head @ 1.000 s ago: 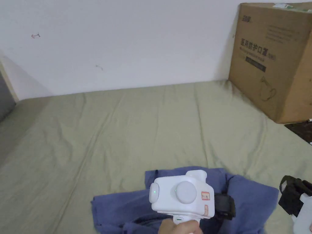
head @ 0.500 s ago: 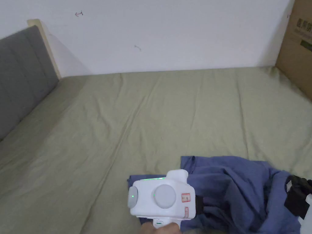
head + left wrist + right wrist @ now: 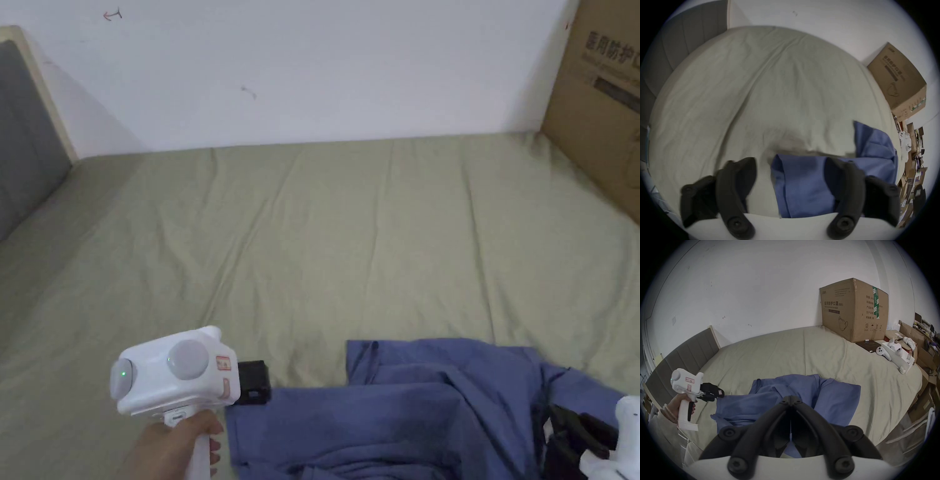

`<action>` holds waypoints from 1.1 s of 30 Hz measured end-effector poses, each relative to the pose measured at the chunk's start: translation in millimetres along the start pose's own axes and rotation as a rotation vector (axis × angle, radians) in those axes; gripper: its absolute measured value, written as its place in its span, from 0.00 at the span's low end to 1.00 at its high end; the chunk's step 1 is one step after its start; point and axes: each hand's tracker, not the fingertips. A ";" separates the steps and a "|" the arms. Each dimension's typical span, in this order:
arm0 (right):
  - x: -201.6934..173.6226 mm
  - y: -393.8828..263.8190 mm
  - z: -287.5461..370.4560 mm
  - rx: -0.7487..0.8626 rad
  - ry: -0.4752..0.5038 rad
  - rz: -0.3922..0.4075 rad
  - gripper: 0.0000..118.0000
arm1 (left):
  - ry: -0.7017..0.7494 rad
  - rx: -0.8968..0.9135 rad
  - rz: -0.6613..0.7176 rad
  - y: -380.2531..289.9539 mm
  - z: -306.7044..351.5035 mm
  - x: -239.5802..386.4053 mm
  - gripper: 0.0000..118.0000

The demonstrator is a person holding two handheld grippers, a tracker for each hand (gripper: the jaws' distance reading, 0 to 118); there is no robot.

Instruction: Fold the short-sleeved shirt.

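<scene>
Spreading out the blue short-sleeved shirt (image 3: 431, 412), crumpled on the green bed sheet (image 3: 350, 237), seems the step in hand. The left gripper (image 3: 790, 175) gapes empty at its edge; the right gripper (image 3: 791, 398) is clenched, though on cloth I cannot tell. Next, the left must pinch that edge.

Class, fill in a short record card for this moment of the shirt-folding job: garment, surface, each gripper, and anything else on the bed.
Garment: blue short-sleeved shirt, crumpled, not yet folded
Surface: green bedsheet, creased
Left gripper: jaws wide apart at the shirt's left edge, holding nothing
Right gripper: jaws together, over the shirt; whether cloth is pinched cannot be told
Far right of bed: cardboard box against the wall
Beside the box: white controllers
</scene>
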 end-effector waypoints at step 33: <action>-9.7 82.2 -313.2 -0.764 0.092 0.420 0.71 | -0.113 0.165 -0.196 -13.1 71.8 10.8 0.05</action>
